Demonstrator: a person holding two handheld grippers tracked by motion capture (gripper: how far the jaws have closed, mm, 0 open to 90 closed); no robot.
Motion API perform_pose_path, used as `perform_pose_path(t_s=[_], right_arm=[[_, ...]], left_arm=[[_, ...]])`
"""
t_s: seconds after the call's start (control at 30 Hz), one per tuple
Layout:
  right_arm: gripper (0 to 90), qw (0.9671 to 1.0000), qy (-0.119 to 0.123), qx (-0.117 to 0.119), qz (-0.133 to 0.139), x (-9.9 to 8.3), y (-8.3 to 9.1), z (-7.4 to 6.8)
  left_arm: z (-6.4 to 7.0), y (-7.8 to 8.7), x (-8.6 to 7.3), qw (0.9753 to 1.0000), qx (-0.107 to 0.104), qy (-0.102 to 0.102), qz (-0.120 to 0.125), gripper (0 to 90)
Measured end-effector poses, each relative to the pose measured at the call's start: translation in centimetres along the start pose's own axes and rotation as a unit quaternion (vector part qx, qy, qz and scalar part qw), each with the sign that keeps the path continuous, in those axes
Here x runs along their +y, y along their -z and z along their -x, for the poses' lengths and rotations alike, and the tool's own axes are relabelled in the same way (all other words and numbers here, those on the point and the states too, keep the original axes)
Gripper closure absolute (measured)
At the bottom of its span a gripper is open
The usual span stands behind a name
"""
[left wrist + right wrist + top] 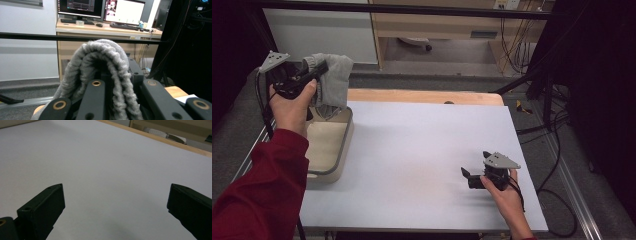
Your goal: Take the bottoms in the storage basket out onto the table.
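A grey knitted cloth point(333, 80) hangs in the air above the far end of a beige bin point(343, 145) at the table's left. My left gripper point(314, 71) is shut on it, held up by a hand in a red sleeve. In the left gripper view the cloth point(105, 72) drapes thickly over the black jaws. My right gripper point(468, 175) rests low over the white table sheet point(412, 155) at the front right, open with nothing between its jaws. In the right gripper view its two fingers point(45, 210) stand wide apart over bare white sheet point(110, 170).
The bin's inside looks bare where visible. A wooden table edge point(422, 96) runs along the far side of the sheet. Beyond it are a black rail point(75, 38), a desk with monitors point(100, 10) and cables point(557, 150) on the floor at right.
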State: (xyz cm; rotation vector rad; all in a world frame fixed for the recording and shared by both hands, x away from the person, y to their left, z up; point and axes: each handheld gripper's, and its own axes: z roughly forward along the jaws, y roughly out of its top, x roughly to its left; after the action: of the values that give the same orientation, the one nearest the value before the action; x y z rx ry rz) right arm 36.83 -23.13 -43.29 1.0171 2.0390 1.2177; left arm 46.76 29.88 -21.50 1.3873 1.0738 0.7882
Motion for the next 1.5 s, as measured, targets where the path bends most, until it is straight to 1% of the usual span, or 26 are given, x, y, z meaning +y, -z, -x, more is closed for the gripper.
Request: perform_pose_path(t_s=[0.2,0.47,0.7,1.1,1.23,1.27,1.37,1.5], right_arm=[[1.6,1.0,0.002,0.005,-0.001,0.1,-0.1,-0.2],[1.6,1.0,0.004,0.003,-0.003,0.1,-0.1,-0.2],[1.6,1.0,0.0,0.005,-0.001,0.1,-0.1,-0.2],[1.6,1.0,0.0,0.006,0.0,0.1,0.0,-0.2],[1.6,0.9999,-0.004,0.01,0.002,0.2,0.0,-0.2],[1.6,1.0,-0.003,0.006,0.001,0.2,0.0,-0.1],[1.6,1.0,-0.002,0.004,0.001,0.1,0.1,-0.1],[1.6,1.0,-0.003,0.005,0.002,0.2,0.1,-0.1]], left_arm=[[0.3,-0.4,0.2,1.0,-0.002,0.001,0.001,78.7],[0.6,-0.8,0.1,1.0,-0.004,-0.002,-0.002,78.7],[1.1,-1.1,0.1,1.0,-0.008,-0.003,-0.004,78.7],[3.1,-2.1,0.3,0.9995,-0.028,-0.012,-0.006,78.7],[3.9,-2.6,0.1,0.9993,-0.034,-0.009,-0.006,78.7],[4.1,-2.8,0.1,0.9993,-0.036,-0.007,-0.007,78.7],[4.7,-3.4,-0.2,0.9991,-0.041,-0.003,-0.009,78.7],[5.6,-4.1,-0.4,0.9987,-0.049,-0.006,-0.012,78.7]])
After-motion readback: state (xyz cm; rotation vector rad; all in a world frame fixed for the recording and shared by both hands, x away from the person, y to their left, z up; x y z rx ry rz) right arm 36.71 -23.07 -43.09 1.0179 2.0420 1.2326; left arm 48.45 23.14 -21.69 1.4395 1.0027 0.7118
